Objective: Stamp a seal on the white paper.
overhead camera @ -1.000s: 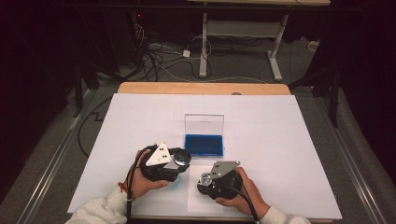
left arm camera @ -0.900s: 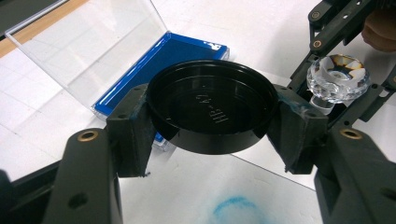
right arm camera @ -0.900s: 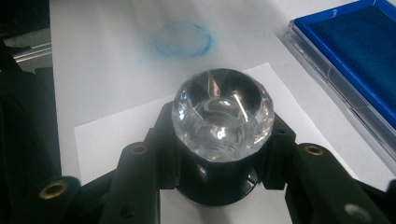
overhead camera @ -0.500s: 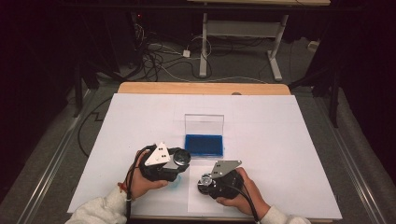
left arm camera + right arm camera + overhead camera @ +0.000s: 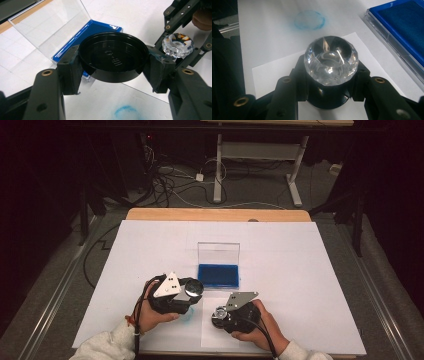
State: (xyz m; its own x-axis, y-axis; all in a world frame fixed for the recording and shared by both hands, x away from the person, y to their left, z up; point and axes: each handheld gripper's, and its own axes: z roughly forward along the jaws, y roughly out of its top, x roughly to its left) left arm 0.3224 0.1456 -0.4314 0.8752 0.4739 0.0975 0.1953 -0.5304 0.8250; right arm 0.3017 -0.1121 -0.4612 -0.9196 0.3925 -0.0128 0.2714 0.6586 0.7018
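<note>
Keep your right gripper [image 5: 329,87] clamped on the crystal-topped stamp [image 5: 331,60] over the paper slip [image 5: 274,75], your left gripper [image 5: 112,75] pinching its black cap [image 5: 113,58], then lower squarely toward the blue ink pad [image 5: 218,275] beyond.

Black round cap [image 5: 113,58], lifted and tilted beside open blue ink pad [image 5: 98,28]; faceted crystal-topped stamp [image 5: 331,60], upright nearby.

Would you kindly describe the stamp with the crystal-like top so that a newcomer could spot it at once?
On the white-covered table, look just nearer than the open blue ink pad, at the right gripper. Between its jaws stands the stamp, a black barrel over a small paper sheet. Unlike the flat black cap in the left gripper, it carries a clear faceted knob.
</note>
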